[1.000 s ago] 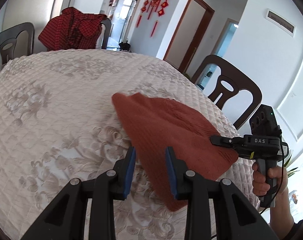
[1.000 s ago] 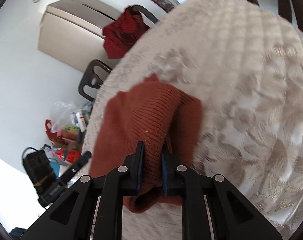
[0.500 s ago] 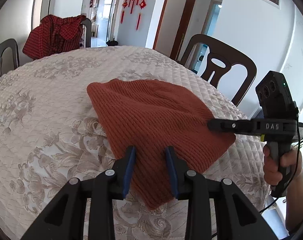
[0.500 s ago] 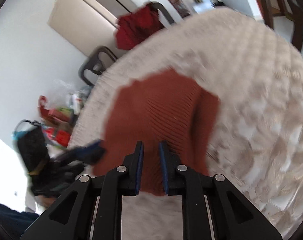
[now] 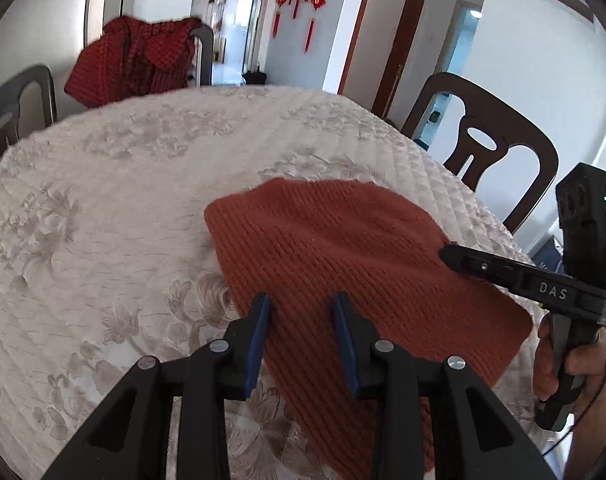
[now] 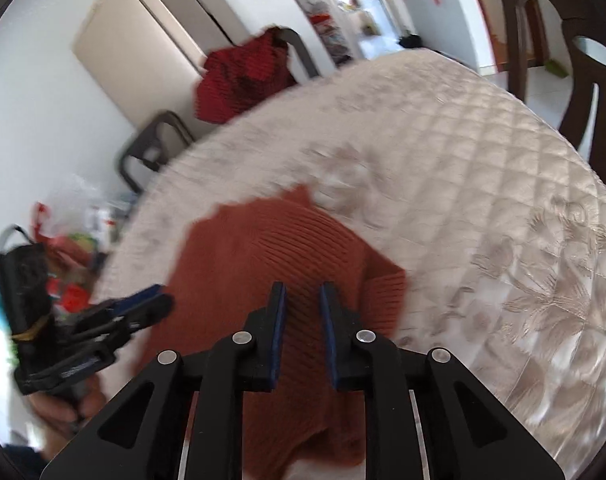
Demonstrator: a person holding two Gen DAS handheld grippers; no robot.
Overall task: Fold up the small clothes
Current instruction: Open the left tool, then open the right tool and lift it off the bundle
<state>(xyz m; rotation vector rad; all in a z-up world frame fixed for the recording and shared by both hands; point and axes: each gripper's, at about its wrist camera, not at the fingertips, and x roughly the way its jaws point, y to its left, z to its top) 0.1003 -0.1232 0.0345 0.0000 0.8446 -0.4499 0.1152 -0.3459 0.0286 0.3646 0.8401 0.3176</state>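
Note:
A rust-red knitted garment (image 5: 355, 264) lies folded flat on the quilted cream tablecloth (image 5: 103, 208), near the table's front right edge. It also shows in the right wrist view (image 6: 271, 248). My left gripper (image 5: 301, 312) is open and empty, hovering over the garment's near edge. My right gripper (image 6: 302, 300) is open with a narrow gap, empty, just above the garment. It shows from the side in the left wrist view (image 5: 455, 254), its tip at the garment's right side.
A red checked garment (image 5: 139, 60) hangs over a chair at the table's far side. A dark wooden chair (image 5: 491, 152) stands at the right. A cluttered heap of bags (image 6: 75, 236) sits beyond the table's left edge in the right wrist view.
My right gripper has let go of the garment and opened slightly. The garment has dropped flat onto the table. My left gripper stays open over it.

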